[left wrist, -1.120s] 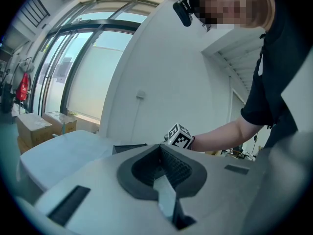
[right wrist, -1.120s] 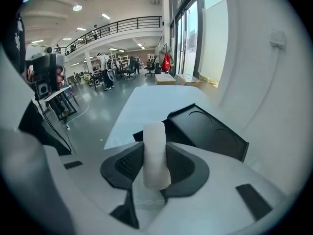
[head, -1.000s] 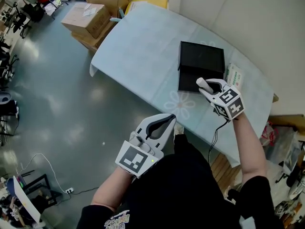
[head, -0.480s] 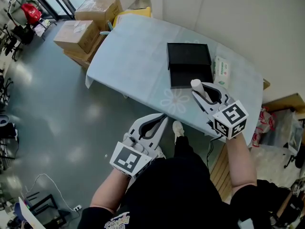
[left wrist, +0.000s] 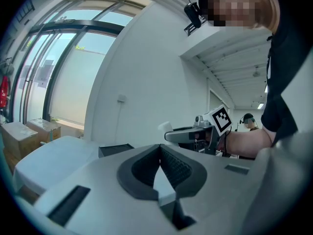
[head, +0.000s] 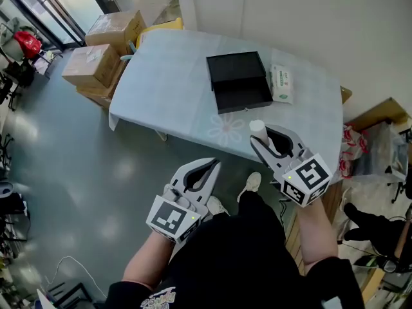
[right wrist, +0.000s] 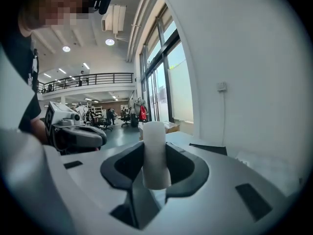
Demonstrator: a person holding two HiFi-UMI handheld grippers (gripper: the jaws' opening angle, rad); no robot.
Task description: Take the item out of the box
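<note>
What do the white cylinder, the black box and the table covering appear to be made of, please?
The white cylinder: probably plastic, matte; smooth, even, no gloss. The black box: likely rigid card, matte; thin straight walls, dull surface. The table covering: thin cloth or non-woven sheet, pale blue; it drapes over the edges, flower print.
</note>
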